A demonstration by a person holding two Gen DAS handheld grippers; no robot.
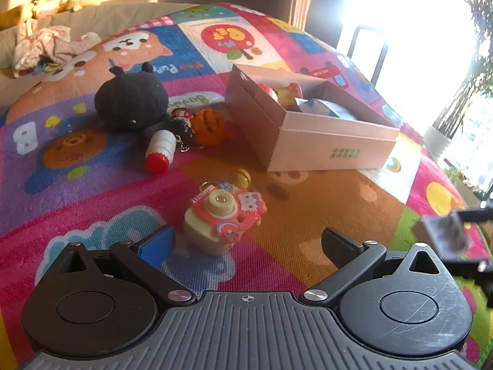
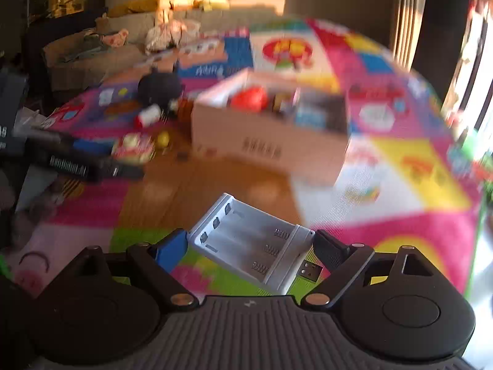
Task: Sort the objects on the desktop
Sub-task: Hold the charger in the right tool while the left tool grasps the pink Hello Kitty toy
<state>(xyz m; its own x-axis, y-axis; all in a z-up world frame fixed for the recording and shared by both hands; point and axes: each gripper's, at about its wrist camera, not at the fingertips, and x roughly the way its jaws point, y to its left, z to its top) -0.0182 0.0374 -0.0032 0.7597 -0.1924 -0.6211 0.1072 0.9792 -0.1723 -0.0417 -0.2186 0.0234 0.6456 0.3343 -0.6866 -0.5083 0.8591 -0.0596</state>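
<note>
The right gripper (image 2: pixel 251 243) was seen at the bottom centre of the right wrist view, its jaws set wide and closed on a white battery charger (image 2: pixel 246 242), held across its width with the USB plug toward the lower right. The background was motion-blurred. The open cardboard box (image 2: pixel 268 145) was noted in the upper centre of that view, well apart from the charger, already holding a red item and other small things.

The left gripper (image 1: pixel 246 243) was seen with jaws wide and nothing between the pads; a pink toy camera (image 1: pixel 223 215) lay on the patterned play mat (image 1: pixel 339 191) just ahead of it, slightly left of centre. A black plush toy (image 1: pixel 132 101), a white bottle with red cap (image 1: pixel 160 151) and an orange toy (image 1: pixel 211 126) lay in a cluster at centre left, beside the box.

Risks judged from here:
- The charger appeared gripped near one end only; a quick swing could let it pivot or slip out short of the box.
- The box looked partly full, so the charger might catch on the near wall or rest across the rim.
- The two grippers sat near each other, so a collision was possible if the left closed on the camera while the right crossed.
</note>
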